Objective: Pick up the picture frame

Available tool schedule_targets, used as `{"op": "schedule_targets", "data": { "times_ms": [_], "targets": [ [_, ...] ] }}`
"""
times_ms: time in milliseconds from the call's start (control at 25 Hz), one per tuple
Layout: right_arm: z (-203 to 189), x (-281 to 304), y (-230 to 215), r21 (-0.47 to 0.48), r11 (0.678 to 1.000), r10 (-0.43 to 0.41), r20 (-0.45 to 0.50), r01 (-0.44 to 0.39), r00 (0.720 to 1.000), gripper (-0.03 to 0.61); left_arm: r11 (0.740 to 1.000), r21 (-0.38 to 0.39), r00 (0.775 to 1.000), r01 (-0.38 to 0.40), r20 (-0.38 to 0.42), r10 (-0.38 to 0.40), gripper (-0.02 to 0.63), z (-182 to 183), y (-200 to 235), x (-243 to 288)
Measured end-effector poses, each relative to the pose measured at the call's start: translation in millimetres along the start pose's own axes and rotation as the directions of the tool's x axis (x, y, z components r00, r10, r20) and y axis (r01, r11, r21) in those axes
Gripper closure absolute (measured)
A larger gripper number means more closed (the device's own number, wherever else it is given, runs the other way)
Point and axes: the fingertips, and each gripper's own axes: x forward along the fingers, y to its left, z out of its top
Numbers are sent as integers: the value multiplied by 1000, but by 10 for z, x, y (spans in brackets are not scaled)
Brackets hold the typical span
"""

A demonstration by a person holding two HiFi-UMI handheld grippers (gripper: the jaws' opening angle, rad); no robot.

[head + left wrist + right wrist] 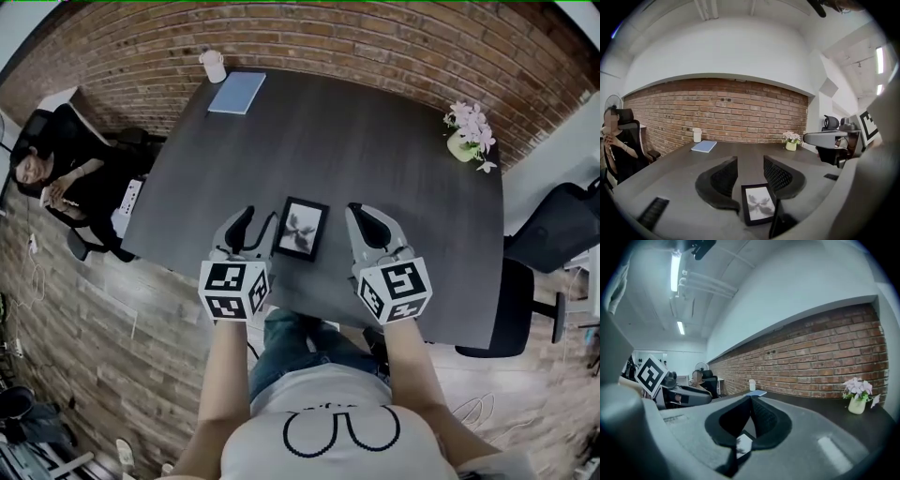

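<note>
Picture frame flat on dark table, between left gripper and right gripper.

The rectangular picture frame has a black border around a pale grey print with a dark leafy motif. The wooden table is dark charcoal with a faint grain. The left gripper and right gripper are grey with black jaw pads; their marker cubes are white with black squares. The flat notebook is light blue, the cup white, the potted flowers pink, and the brick wall red-brown.
</note>
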Motion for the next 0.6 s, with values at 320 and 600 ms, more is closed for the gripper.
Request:
{"op": "schedule_targets", "data": {
  "times_ms": [320,600],
  "targets": [
    [-260,335,-203,62,986,-149,-76,154,986,581,997,-25,990,78,-115,-81,442,-236,275,554],
    [-613,553,-367,127,962,-220,-164,242,962,356,985,-71,951,159,-257,-172,443,-655,272,871]
  ]
}}
